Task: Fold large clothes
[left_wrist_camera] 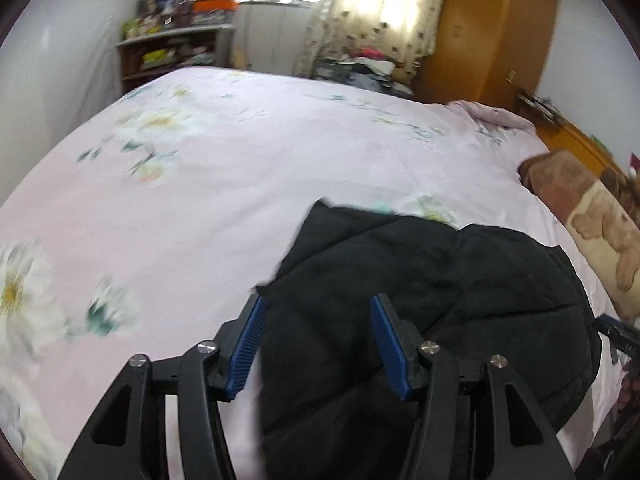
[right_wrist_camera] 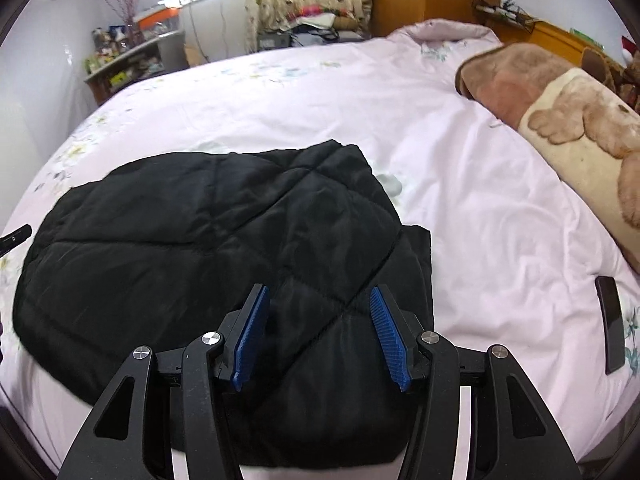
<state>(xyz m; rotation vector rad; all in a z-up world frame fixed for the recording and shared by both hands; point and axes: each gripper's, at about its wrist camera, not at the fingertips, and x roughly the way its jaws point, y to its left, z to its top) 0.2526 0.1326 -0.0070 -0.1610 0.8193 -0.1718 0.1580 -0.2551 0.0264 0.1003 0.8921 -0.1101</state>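
Note:
A black quilted jacket (right_wrist_camera: 208, 240) lies folded into a compact bundle on the pink floral bedspread (right_wrist_camera: 460, 160). It also shows in the left wrist view (left_wrist_camera: 420, 292), near the bed's front edge. My left gripper (left_wrist_camera: 318, 312) is open, its blue pads just above the jacket's left edge, holding nothing. My right gripper (right_wrist_camera: 320, 304) is open over the jacket's right part, holding nothing. The tip of the left gripper shows at the left edge of the right wrist view (right_wrist_camera: 16, 238).
A brown and cream blanket with a bear print (right_wrist_camera: 560, 112) lies along the bed's right side. A dark phone-like object (right_wrist_camera: 610, 324) lies on the bedspread at right. A cluttered shelf (left_wrist_camera: 172, 48) stands beyond the bed; a wooden wardrobe (left_wrist_camera: 492, 28) stands at back right.

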